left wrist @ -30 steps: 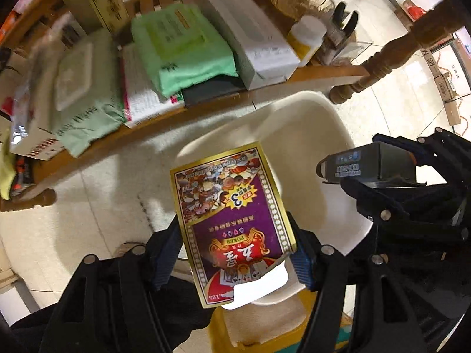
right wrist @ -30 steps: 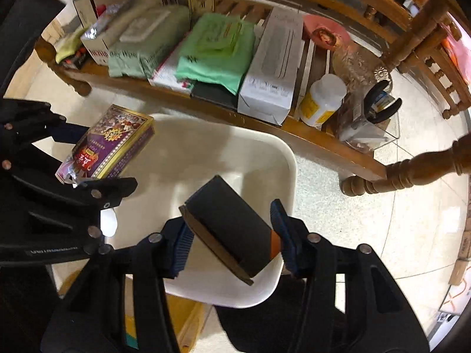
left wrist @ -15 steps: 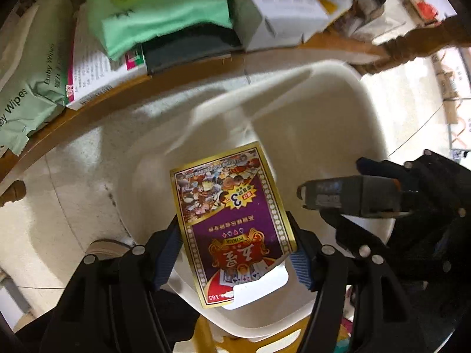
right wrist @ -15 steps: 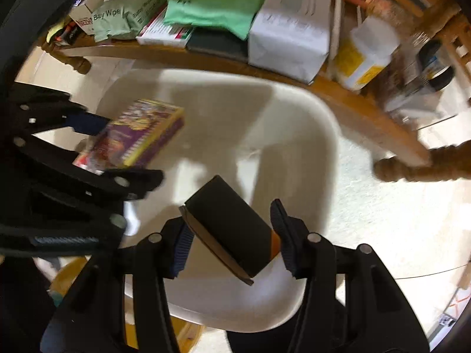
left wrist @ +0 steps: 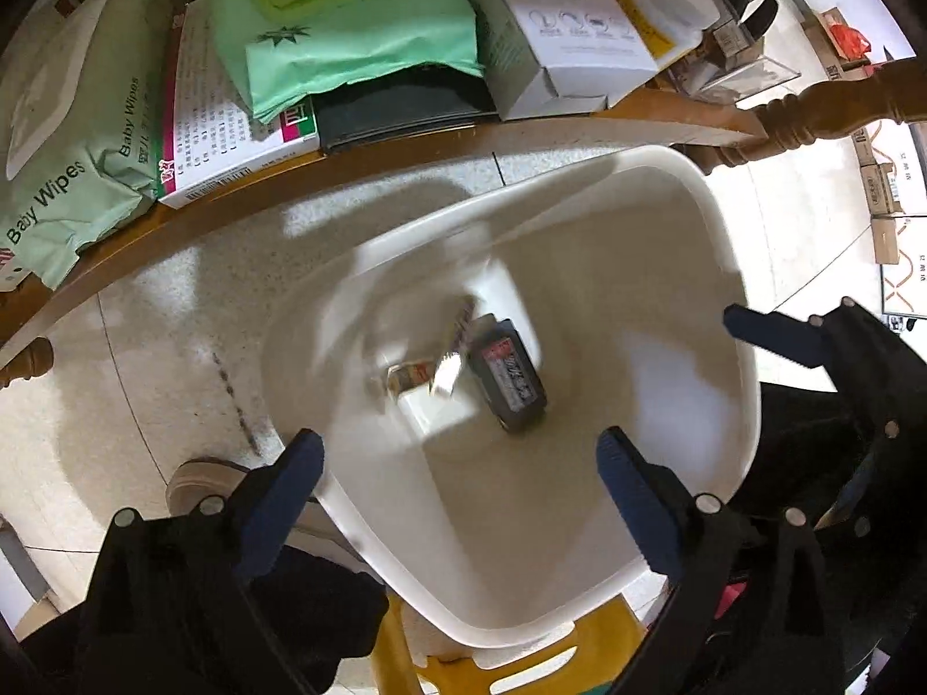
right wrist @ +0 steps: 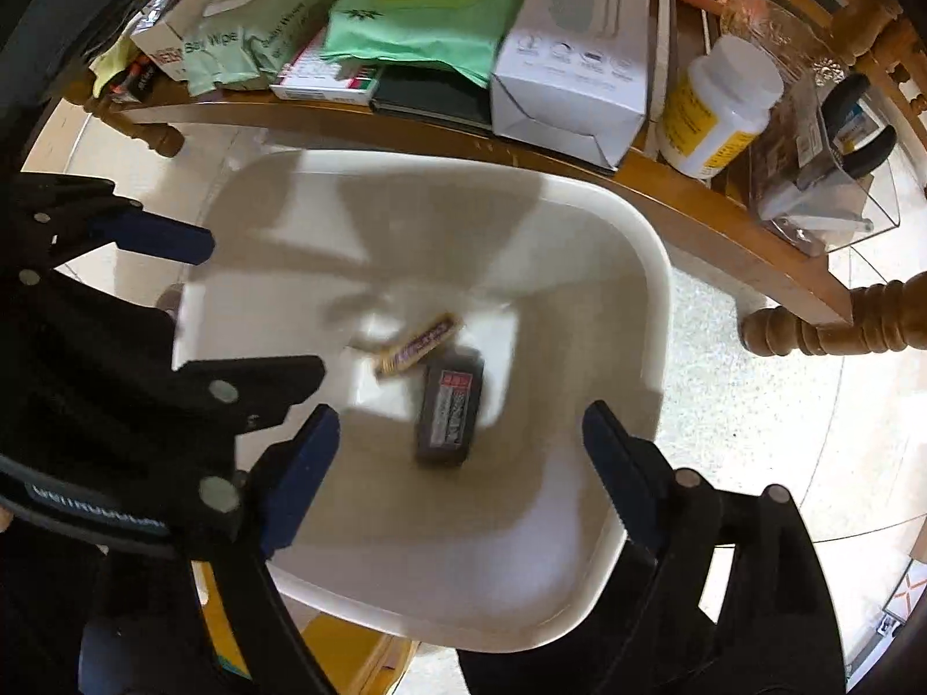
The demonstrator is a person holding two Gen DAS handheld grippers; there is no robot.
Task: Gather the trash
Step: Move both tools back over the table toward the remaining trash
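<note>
Since a moment ago both boxes have left the claws and now lie blurred at the bottom of the white bin (left wrist: pixel 730 266), which stands on the floor just beside the wooden shelf (right wrist: pixel 683 202). The left claw (left wrist: pixel 457 475) and right claw (right wrist: pixel 457 452) both hang over it spread wide and empty. The dark box (right wrist: pixel 449 411) touches the purple card box (right wrist: pixel 417 344).

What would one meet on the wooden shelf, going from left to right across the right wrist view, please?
Baby wipes pack → bright green wipes pack → white carton → white bottle with yellow label → clear plastic holder.
</note>
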